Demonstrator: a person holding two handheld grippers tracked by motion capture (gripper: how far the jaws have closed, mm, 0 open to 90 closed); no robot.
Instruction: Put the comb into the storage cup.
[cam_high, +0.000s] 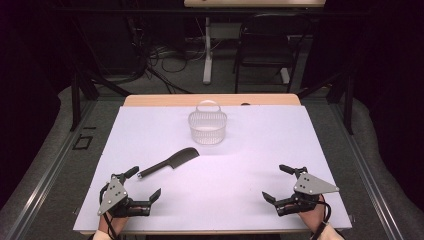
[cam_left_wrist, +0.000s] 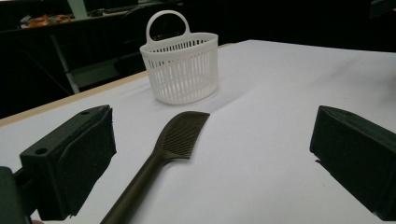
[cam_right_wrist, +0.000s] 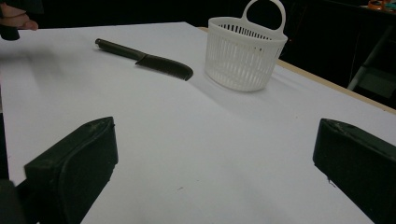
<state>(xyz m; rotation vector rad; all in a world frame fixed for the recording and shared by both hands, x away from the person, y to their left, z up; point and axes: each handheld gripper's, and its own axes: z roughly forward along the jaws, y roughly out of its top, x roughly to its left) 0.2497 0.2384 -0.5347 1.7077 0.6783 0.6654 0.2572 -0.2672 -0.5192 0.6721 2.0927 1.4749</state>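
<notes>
While both grippers sit low at the near edge of the white table (cam_high: 280, 135), each has its jaws spread wide with nothing between them: the left gripper (cam_high: 144, 186) at the near left, the right gripper (cam_high: 278, 183) at the near right, well apart from each other. Just beyond the left gripper lies a dark comb (cam_high: 170, 162), flat on the table, its slim round handle pointing back toward that gripper and its curved, fine-toothed head angled away toward the middle. From the left gripper view the comb (cam_left_wrist: 163, 156) runs up between the two jaws without touching either. Nothing lies between the comb and the gripper. Farther off, near the table's far edge, stands a white slatted basket (cam_high: 207, 126) with a loop handle, upright, a little apart from the comb's head; what shows of its inside looks empty.
</notes>
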